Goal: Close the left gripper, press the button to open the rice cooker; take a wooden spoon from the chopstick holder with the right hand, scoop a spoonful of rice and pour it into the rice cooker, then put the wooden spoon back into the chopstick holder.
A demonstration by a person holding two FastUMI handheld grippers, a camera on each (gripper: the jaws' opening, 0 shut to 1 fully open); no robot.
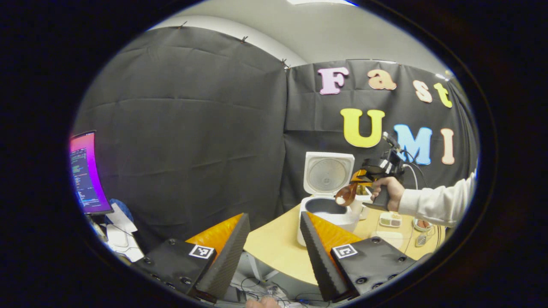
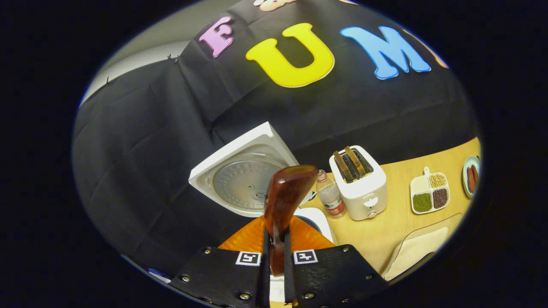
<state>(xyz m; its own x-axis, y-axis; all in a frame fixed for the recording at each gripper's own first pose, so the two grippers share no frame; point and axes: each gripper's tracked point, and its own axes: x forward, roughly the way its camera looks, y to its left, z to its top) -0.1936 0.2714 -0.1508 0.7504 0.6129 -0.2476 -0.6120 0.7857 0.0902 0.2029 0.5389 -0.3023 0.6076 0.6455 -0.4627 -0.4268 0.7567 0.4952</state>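
Right gripper view: right gripper [image 2: 276,239] clamps the glossy brown wooden spoon [image 2: 283,201], centre frame, over the white rice cooker [image 2: 239,169], lid up. Left gripper [image 1: 274,239] hangs spread, lower centre, holding nothing.

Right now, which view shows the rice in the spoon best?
The left gripper view: it sees the spoon side-on over the open rice cooker, white rice in its bowl, held by the right gripper. The right gripper view shows the spoon's back, clamped between the fingers; the rice is hidden there.
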